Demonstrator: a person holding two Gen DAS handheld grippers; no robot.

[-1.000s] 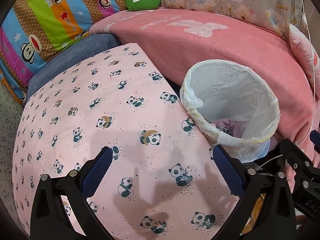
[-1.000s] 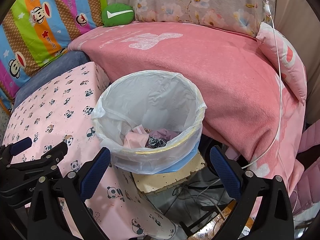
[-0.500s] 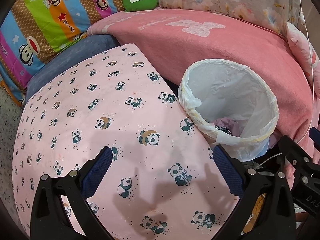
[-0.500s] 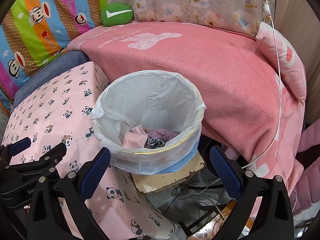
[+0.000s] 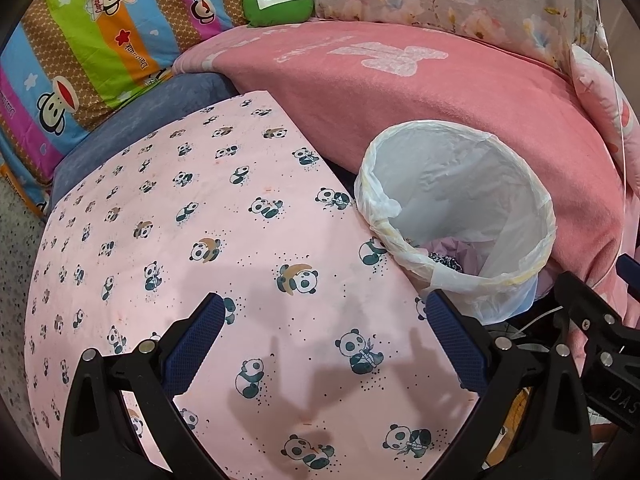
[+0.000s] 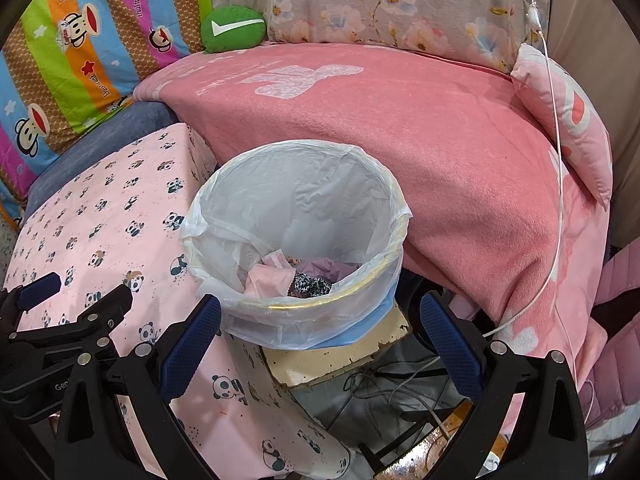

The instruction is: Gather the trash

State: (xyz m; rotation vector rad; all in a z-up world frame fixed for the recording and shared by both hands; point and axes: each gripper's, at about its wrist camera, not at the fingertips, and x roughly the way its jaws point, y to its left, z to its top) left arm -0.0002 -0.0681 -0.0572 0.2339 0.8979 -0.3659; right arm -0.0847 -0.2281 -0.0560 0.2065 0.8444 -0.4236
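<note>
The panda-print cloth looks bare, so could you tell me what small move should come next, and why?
Probably lift both grippers away and stop: the left gripper and right gripper are open and empty, no trash shows on the panda-print cloth, and crumpled scraps already lie in the lined bin.

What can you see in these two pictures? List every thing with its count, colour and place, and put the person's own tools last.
Bin: one, white plastic liner, between the panda cloth and the pink blanket, on a chipped cream block.
Trash: a few crumpled pieces, pink, purple and black-and-white, at the bottom of the bin.
Panda cloth: one, pale pink with pandas, covering the surface left of the bin.
Blanket: one, pink, behind and right of the bin.
Green cushion: one, at the back.
Striped cartoon bedding: one, many-coloured, back left.
Flowered cover: one, grey-beige, at the back.
Pink pillow: one, right.
Cables: several, white and dark, below the bin.
Left gripper: one, black with blue pads, open over the panda cloth.
Right gripper: one, same colours, open before the bin.
</note>
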